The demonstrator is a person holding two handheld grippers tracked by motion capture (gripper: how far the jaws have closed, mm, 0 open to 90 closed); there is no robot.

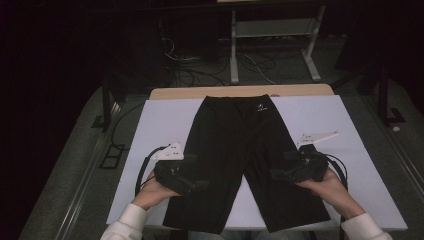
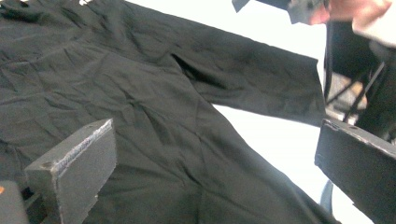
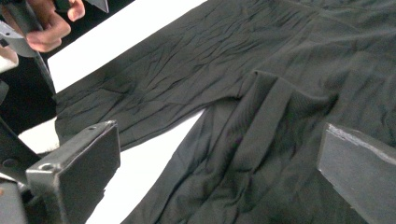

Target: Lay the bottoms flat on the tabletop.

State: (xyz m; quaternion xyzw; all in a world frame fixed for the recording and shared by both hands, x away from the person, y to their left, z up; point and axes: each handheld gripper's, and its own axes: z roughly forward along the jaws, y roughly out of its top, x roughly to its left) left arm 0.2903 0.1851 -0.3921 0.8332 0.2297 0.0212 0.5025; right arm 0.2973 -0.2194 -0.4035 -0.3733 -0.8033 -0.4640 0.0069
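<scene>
Pretty much at the start here. The black shorts (image 1: 240, 150) lie flat and spread out on the white table (image 1: 160, 120), waistband at the far end, both legs pointing toward the person. The left tongs (image 1: 192, 172) and right tongs (image 1: 281, 167) hover over a leg each, jaws wide apart, gripping nothing. No fold made yet.

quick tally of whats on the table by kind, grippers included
black fabric shorts, spread flat on the table: 1
white sheet covering the tabletop: 1
hand-held two-jaw grippers: 2, the left gripper over one leg and the right gripper over the other, both with jaws open
total: 4
</scene>
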